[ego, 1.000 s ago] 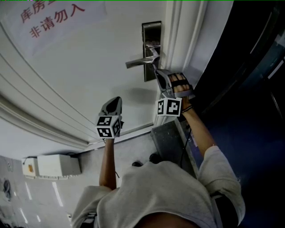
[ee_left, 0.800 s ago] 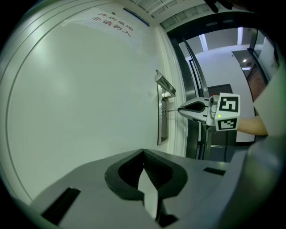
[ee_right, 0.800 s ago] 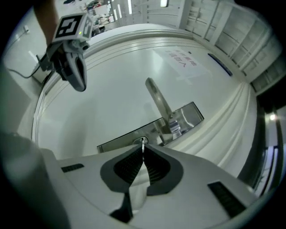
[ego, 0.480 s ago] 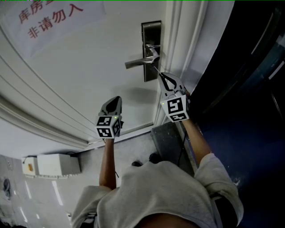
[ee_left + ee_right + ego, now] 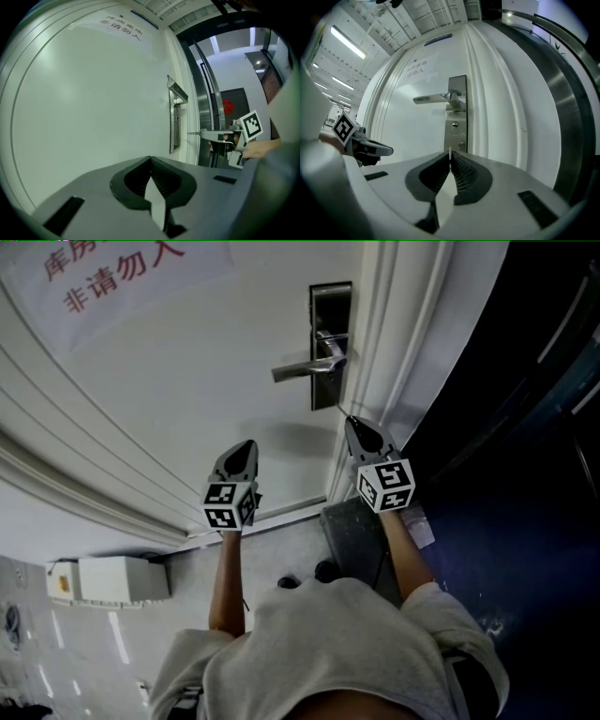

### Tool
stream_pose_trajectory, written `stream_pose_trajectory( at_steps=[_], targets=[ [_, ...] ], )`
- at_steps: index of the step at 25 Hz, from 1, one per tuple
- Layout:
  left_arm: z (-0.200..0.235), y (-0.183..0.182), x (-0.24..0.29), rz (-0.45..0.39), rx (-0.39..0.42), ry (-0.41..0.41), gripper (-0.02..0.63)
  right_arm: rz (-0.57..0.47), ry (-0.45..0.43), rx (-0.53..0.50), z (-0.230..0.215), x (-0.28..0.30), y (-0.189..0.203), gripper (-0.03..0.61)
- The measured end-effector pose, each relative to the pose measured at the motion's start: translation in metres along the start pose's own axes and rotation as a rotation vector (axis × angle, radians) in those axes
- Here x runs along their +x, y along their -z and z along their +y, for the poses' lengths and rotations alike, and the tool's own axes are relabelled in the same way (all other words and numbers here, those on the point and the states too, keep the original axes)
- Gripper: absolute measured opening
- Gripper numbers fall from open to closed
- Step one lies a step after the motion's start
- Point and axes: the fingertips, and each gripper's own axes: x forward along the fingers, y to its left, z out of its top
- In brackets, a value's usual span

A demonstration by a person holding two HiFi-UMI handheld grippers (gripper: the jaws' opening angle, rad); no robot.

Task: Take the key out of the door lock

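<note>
My right gripper is pinched tight on the thin silver metal key, which shows edge-on at the jaw tips, near the lower end of the brushed steel lock plate and apart from it. The plate's keyhole looks empty. To finish well I'd hold that pinch firm and draw straight back from the plate, clear of its silver lever handle. My left gripper, closed on nothing, hangs well left of the plate

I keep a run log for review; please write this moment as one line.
stage: key out of keyhole | right gripper: shut on key | left gripper: shut, empty
</note>
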Motion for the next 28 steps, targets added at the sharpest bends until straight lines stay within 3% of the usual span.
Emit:
stream_pose_trajectory(
  at_steps=[11,18,28],
  targets=[
    [0.033,0.007,-0.032,-0.008,-0.027,-0.102,0.018,0.042,-0.101,-0.016,0.050,0.015,0.026,0.029],
    [0.060,0.015,-0.063,-0.011,-0.053,-0.189,0.018,0.032,-0.191,-0.036,0.088,0.037,0.020,0.029],
    [0.084,0.019,-0.085,-0.024,-0.080,-0.255,0.018,0.053,-0.249,-0.042,0.117,0.056,0.027,0.029]
  ],
)
